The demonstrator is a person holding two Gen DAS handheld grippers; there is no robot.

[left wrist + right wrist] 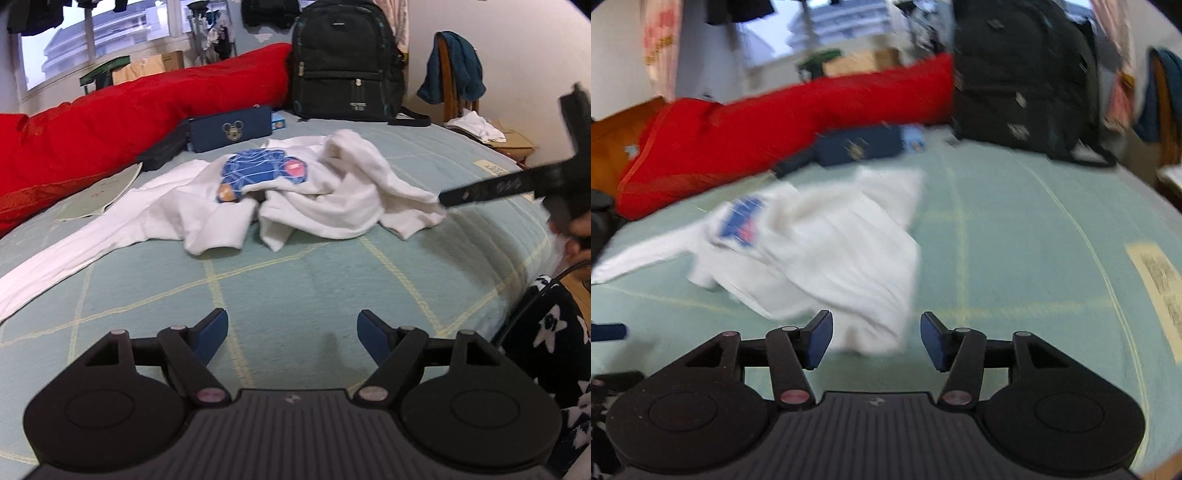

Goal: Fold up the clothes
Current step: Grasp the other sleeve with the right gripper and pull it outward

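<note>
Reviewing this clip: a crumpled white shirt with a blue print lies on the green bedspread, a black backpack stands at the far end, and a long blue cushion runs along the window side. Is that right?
Not quite: the long cushion along the window side is red, not blue, as the left wrist view shows. The rest holds: the crumpled white shirt with a blue print lies on the green bedspread, and the black backpack stands at the far end.

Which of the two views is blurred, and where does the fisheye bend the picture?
Right wrist view: motion blur smears the white shirt and black backpack; only the right claw is sharp. Left wrist view: mostly sharp, though the right claw streaks; the bedspread lines curve, corners go dark.
</note>
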